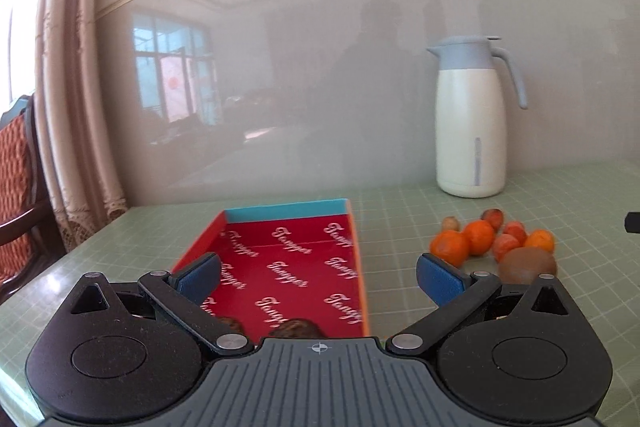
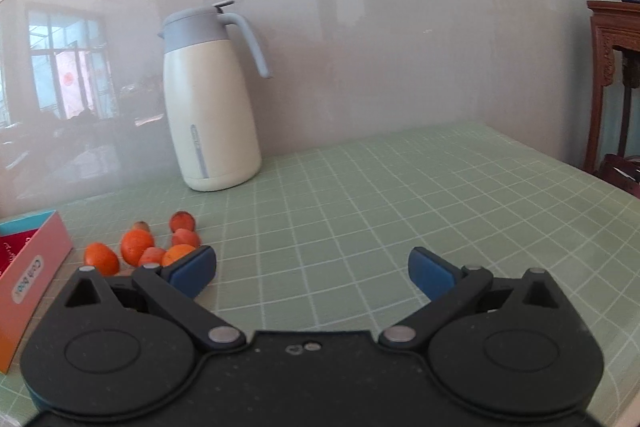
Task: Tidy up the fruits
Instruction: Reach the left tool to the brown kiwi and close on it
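Two dark brown fruits (image 1: 298, 329) sit right under my left hand-held gripper (image 1: 319, 275), at the near end of the red-lined box (image 1: 288, 259); its body hides most of them, so I cannot say what kind they are. Its blue pads (image 1: 438, 281) are spread wide with nothing between them. My right hand-held gripper (image 2: 312, 269) is spread wide and empty too, over bare green gridded worktop (image 2: 400, 195).

What is left to sort lies in a loose cluster just right of the box: several mandarins (image 1: 449, 246), some smaller reddish fruits (image 1: 506, 247), and a kiwi (image 1: 528, 264) nearest me in the left view. A white thermos jug (image 2: 212, 107) stands well behind them against the wall.

I judge the next step to be a pick from that cluster. To do it well, I would start at the edge rather than the middle, since the fruits touch one another and a nudge could roll them. The kiwi looks like the cleanest target for the left side: approach low, centre the pads across its narrow width, and close gently, as ripe fruit bruises. Then set it down in the empty far part of the box instead of dropping it.
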The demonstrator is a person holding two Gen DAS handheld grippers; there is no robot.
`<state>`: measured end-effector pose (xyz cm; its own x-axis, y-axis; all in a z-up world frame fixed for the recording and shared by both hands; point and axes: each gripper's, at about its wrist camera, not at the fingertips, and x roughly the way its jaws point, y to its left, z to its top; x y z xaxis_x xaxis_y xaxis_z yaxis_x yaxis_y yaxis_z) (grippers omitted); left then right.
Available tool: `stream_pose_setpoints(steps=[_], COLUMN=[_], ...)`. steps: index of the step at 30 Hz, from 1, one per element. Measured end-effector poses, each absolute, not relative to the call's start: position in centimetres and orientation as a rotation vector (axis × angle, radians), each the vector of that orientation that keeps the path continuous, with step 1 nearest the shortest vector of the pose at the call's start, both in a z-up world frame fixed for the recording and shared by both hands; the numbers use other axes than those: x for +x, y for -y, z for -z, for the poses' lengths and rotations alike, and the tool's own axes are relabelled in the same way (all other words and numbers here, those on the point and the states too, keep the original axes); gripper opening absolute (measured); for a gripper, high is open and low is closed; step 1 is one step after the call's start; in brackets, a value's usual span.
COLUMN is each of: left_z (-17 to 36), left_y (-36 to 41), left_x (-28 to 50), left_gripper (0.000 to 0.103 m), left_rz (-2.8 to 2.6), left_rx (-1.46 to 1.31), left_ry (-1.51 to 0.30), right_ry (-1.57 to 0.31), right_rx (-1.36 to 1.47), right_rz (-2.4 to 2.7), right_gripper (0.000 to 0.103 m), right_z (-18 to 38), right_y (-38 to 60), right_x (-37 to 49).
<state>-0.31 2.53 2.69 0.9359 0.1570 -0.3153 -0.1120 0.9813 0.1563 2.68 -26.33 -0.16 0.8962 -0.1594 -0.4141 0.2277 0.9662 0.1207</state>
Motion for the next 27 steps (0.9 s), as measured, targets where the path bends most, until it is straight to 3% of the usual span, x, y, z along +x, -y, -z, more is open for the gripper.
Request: stream_pose_setpoints(steps=[24,26,27], left_z=[0.4,0.8,1.0], left_y=[9.8,10.5,10.8], left_x=[7.1,7.6,8.0], left_gripper=[0.102,0.098,0.091], left_rz=[0.146,0.158,0.166], left_rx=[0.201,0.207,0.21], left_ry=[-0.504,-0.517,-0.529], right_ry=[-0.417,-0.414,-0.414], right_rx=[0.202,0.2,0.197], right_rz=[0.286,0.284,0.286], right_gripper=[0.103,0.103,0.103], right_z=[0.1,0.0,0.0], right_y=[30.8,30.8,30.8], right_x=[1.1,1.0,1.0])
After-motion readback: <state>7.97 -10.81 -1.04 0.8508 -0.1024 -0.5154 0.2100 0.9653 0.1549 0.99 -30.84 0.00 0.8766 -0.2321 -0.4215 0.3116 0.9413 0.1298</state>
